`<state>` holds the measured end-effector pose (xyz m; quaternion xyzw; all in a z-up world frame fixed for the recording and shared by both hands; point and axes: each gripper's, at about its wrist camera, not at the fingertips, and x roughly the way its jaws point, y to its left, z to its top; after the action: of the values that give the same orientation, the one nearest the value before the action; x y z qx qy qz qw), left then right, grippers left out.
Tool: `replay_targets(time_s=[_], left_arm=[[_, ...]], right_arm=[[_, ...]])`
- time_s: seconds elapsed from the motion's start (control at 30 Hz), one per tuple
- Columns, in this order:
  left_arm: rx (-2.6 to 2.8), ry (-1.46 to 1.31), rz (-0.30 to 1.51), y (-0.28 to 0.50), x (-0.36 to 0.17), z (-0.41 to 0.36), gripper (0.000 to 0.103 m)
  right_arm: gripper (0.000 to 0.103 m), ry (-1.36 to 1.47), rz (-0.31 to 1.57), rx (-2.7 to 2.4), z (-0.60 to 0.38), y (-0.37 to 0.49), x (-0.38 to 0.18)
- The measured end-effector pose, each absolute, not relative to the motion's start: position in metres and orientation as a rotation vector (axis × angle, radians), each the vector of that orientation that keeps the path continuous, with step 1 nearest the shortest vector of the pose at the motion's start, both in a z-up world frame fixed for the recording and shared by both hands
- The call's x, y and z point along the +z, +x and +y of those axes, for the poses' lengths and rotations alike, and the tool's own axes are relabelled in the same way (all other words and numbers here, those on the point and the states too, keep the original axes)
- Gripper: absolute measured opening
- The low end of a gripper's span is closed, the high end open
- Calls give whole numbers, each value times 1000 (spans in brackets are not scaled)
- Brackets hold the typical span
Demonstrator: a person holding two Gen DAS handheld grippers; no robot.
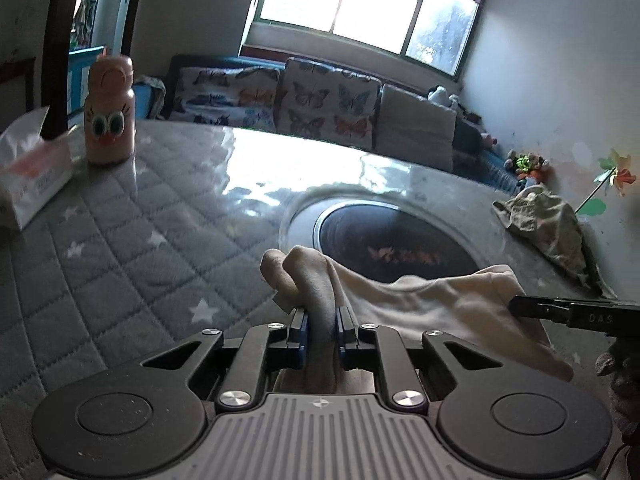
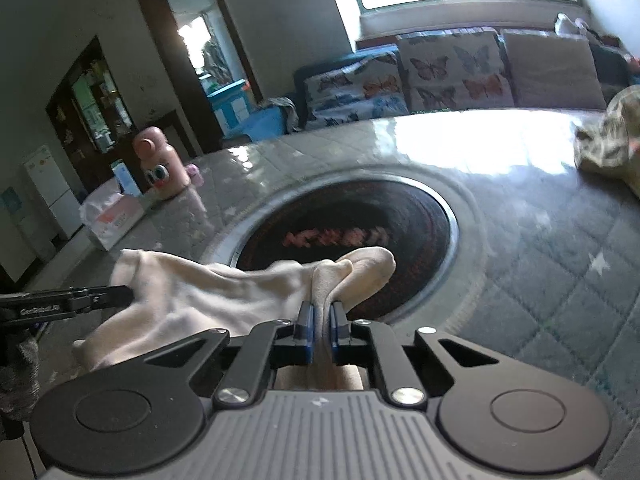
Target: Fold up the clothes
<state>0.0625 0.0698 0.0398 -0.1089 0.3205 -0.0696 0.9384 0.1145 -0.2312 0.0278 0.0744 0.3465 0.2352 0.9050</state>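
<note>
A cream garment (image 1: 432, 300) hangs stretched between my two grippers above the quilted table. My left gripper (image 1: 320, 316) is shut on a bunched edge of it, which sticks up past the fingertips. My right gripper (image 2: 322, 314) is shut on the opposite edge of the same cream garment (image 2: 192, 292). Each gripper shows in the other's view: the right one (image 1: 520, 304) at the right edge, the left one (image 2: 124, 294) at the left edge. A crumpled olive-beige garment (image 1: 548, 228) lies on the table's far right; it also shows in the right wrist view (image 2: 608, 144).
The table has a grey quilted cover with stars (image 1: 132, 248) and a round dark inset (image 1: 396, 248) in the middle. A pink bottle with cartoon eyes (image 1: 110, 116) and a tissue pack (image 1: 32, 172) stand at the left. A sofa with butterfly cushions (image 1: 320, 104) is behind.
</note>
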Motion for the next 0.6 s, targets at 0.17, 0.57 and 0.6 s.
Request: replay_targets(time_s=[0.17,0.57,0.6], left_arm=[[-125,-229,636,60,46,81,15],[40,-254,558,68,76,156,14],[59,-256,557,70,77,163,14]], right_arm=[[7,93,682,535,-209,121,48],[7,25,636,668,-123,170,80],[7,20,637,679,-114,176,81]])
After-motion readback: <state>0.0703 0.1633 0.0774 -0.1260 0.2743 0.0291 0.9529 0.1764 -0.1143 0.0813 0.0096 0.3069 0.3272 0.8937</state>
